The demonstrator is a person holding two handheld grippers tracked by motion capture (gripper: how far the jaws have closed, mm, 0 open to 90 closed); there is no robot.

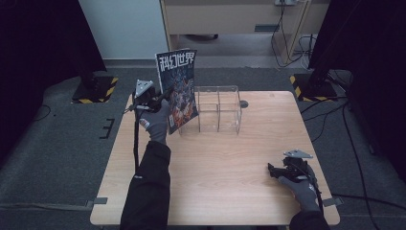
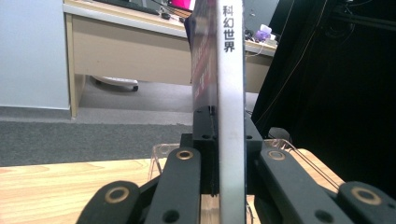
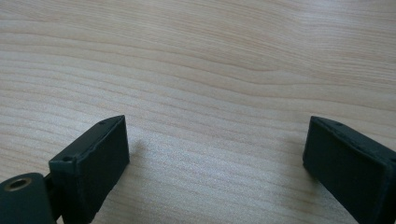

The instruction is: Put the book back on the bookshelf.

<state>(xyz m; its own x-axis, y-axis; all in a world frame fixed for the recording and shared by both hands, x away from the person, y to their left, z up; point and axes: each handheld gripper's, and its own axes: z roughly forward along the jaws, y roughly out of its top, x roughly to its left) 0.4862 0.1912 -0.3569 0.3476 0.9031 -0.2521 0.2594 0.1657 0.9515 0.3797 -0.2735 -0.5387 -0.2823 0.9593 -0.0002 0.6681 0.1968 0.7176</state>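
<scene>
The left hand-held gripper [image 1: 160,98] is clamped on a magazine [image 1: 178,88], holding it upright and slightly tilted above the far-left part of the bench [image 1: 230,158]. The grip sits on the magazine's near edge at about mid-height, which leaves its lower edge free; judging from this, the upright hold is meant to let it drop into a slot. Just to the right of that gripper and the magazine stands a clear divided organizer [image 1: 218,109], its compartments apparently empty; the magazine's lower corner is level with the organizer's left wall, and I cannot tell whether they touch. The left gripper view confirms the grip: both jaws press flat on the magazine's spine [image 2: 231,116], a detail too small to read from the high view. The right hand-held gripper [image 1: 276,171] rests low at the near-right of the bench, well apart from the work. The right gripper view shows its jaws standing wide with bare wood between them, holding nothing.
</scene>
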